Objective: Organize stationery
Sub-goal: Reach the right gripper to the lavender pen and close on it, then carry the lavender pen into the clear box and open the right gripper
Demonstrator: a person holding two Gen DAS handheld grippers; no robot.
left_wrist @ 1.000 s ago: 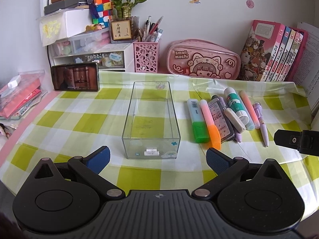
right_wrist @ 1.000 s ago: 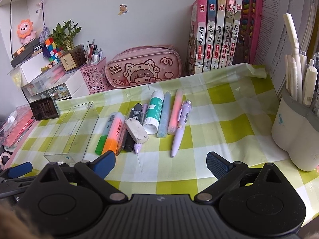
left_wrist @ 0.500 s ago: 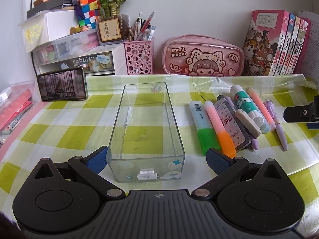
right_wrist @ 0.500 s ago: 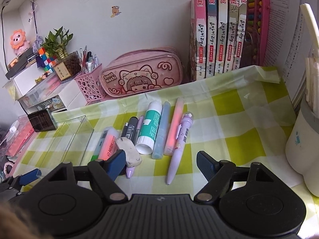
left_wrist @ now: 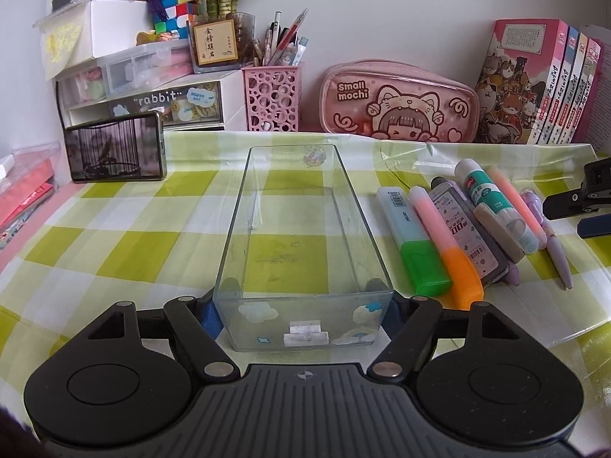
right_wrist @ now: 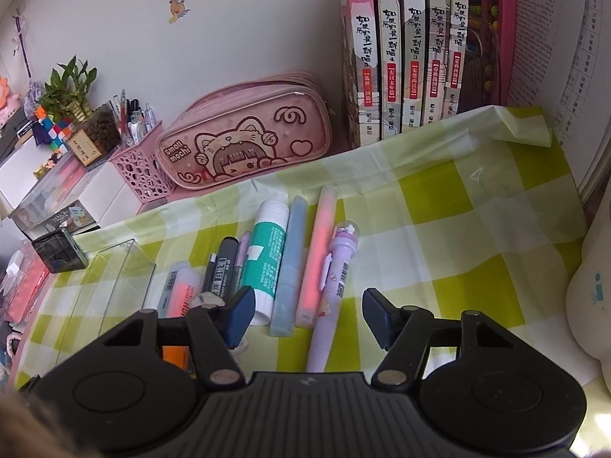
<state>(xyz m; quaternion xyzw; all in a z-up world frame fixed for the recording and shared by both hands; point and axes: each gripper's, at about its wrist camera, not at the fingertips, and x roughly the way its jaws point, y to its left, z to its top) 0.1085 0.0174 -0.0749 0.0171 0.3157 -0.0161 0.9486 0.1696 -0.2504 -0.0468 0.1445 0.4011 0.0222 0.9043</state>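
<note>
A clear, empty plastic box (left_wrist: pixel 301 252) stands lengthwise on the green checked cloth. My left gripper (left_wrist: pixel 301 315) straddles its near end, blue pads at both side walls; contact is unclear. To its right lies a row of stationery: a green highlighter (left_wrist: pixel 412 240), an orange highlighter (left_wrist: pixel 445 246), a glue stick (left_wrist: pixel 485 194), a pink pen (left_wrist: pixel 515 206) and a purple pen (left_wrist: pixel 550 240). My right gripper (right_wrist: pixel 307 313) is open, low over the near ends of the glue stick (right_wrist: pixel 267 259), blue pen (right_wrist: pixel 290 267), pink pen (right_wrist: pixel 320 252) and purple pen (right_wrist: pixel 332 290).
A pink pencil case (left_wrist: pixel 397 103), a pink pen basket (left_wrist: pixel 273 99), drawer units (left_wrist: pixel 145 87) and a phone (left_wrist: pixel 114 149) line the back wall. Books (right_wrist: pixel 404 49) stand at the back right. A white pen cup (right_wrist: pixel 595 290) is at the far right.
My left gripper moved forward and its pads now flank the box's near end. My right gripper moved forward and down over the row of pens.
</note>
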